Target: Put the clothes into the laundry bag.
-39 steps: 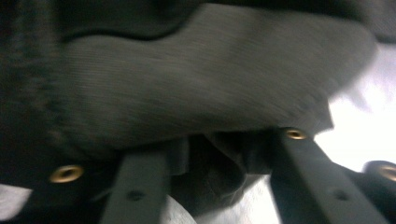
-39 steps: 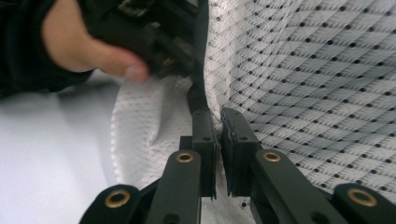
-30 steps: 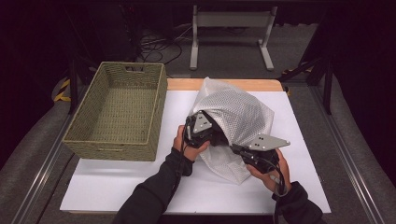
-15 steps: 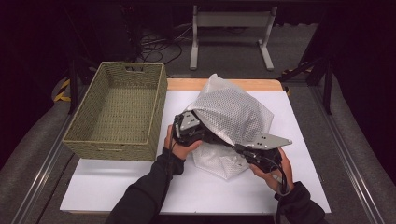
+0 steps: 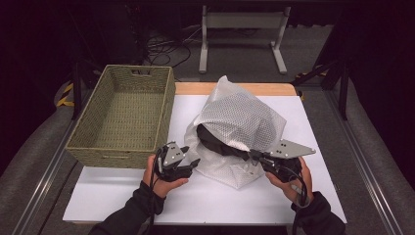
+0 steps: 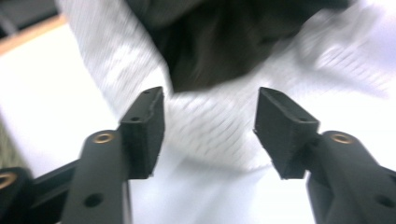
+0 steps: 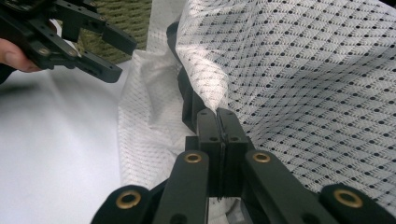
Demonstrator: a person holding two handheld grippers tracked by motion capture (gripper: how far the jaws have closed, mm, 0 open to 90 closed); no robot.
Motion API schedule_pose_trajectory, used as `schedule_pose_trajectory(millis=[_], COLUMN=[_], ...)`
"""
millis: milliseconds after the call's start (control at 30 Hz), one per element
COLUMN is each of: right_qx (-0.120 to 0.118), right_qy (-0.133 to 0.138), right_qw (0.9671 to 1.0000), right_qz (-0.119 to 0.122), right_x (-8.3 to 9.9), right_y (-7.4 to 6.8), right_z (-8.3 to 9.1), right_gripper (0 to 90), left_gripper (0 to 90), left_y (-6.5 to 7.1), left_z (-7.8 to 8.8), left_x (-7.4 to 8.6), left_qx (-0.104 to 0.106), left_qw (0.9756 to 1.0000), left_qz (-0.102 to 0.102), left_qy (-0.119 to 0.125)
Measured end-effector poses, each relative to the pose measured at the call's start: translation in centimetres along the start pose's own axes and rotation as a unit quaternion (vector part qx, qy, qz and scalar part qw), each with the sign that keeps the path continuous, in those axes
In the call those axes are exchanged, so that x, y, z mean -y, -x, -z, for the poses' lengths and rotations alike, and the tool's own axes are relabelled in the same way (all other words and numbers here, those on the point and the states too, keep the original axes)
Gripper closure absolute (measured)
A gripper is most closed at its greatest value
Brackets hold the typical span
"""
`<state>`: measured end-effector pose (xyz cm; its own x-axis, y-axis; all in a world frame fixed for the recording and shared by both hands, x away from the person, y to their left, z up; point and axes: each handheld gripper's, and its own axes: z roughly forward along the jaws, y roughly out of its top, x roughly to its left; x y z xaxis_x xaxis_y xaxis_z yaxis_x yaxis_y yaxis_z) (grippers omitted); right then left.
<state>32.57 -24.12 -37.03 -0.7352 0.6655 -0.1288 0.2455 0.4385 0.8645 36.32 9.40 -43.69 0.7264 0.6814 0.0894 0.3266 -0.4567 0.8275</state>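
lying near the middle of the white table top [image 5: 122, 196], a white mesh laundry bag [image 5: 244, 122] with a dotted diamond weave stands heaped up, its mouth turned toward the person's side and a dark garment [image 5: 218, 142] showing inside the opening; the right gripper [image 5: 254, 156] has its jaws pressed together on the edge of the mesh at the bag's mouth, seen close up in the right gripper view where the fabric rim [image 7: 217, 105] runs straight into the closed pads [image 7: 208, 123]; the left gripper [image 5: 192, 155], held just left of the bag's near corner, has jaws that have just been opening and now stand apart with nothing between them, the left gripper view showing the blurred mesh [image 6: 210, 126] and dark cloth [image 6: 210, 51] beyond the two pads [image 6: 147, 121]; the same gripper appears at upper left in the right gripper view [image 7: 112, 53], clear of the bag; a woven olive basket [image 5: 98, 147] sits at the table's left side, well apart from the bag, with a strip of bare wood [image 5: 195, 88] visible along the far edge of the table
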Motion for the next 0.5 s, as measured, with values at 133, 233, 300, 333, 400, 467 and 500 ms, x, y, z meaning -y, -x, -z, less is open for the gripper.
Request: schedule_pose_trajectory(millis=[133, 233, 300, 333, 400, 467, 500], right_qx=[0.002, 0.003, 0.001, 0.000, -0.003, -0.005, -0.005], right_qy=[0.002, 0.004, 0.005, 0.005, 0.007, 0.010, 0.012], right_qw=[1.0000, 0.9999, 0.9999, 1.0000, 0.9999, 0.9999, 0.9998], right_qz=[-0.008, -0.011, -0.010, -0.008, -0.008, -0.009, -0.012], right_x=[0.4, 0.6, 0.7, 0.7, 0.6, 0.6, 0.6], right_y=[0.4, 0.6, 0.6, 0.5, 0.5, 0.6, 0.7], right_z=[0.7, 1.0, 1.0, 1.0, 1.1, 1.2, 1.3], right_gripper=[89.7, 89.7, 89.7, 89.7, 89.6, 89.6, 89.6], left_gripper=[31.4, 43.5, 64.4, 76.3, 87.8, 88.2, 88.2], left_y=[0.1, 0.3, 0.0, 0.0, 0.1, 0.3, 0.4], left_z=[-1.8, -2.7, -2.8, -2.5, -1.6, 0.1, 1.0], left_x=[-0.1, -0.4, -0.3, -0.3, -0.3, -0.2, 0.0], left_qx=[-0.011, -0.014, 0.002, 0.010, 0.024, 0.032, 0.038], left_qw=[0.9995, 0.9993, 0.9995, 0.9996, 0.9994, 0.9994, 0.9992], left_qz=[0.007, 0.005, 0.017, 0.012, -0.003, -0.013, -0.013], left_qy=[-0.030, -0.034, -0.028, -0.024, -0.024, -0.007, 0.000])
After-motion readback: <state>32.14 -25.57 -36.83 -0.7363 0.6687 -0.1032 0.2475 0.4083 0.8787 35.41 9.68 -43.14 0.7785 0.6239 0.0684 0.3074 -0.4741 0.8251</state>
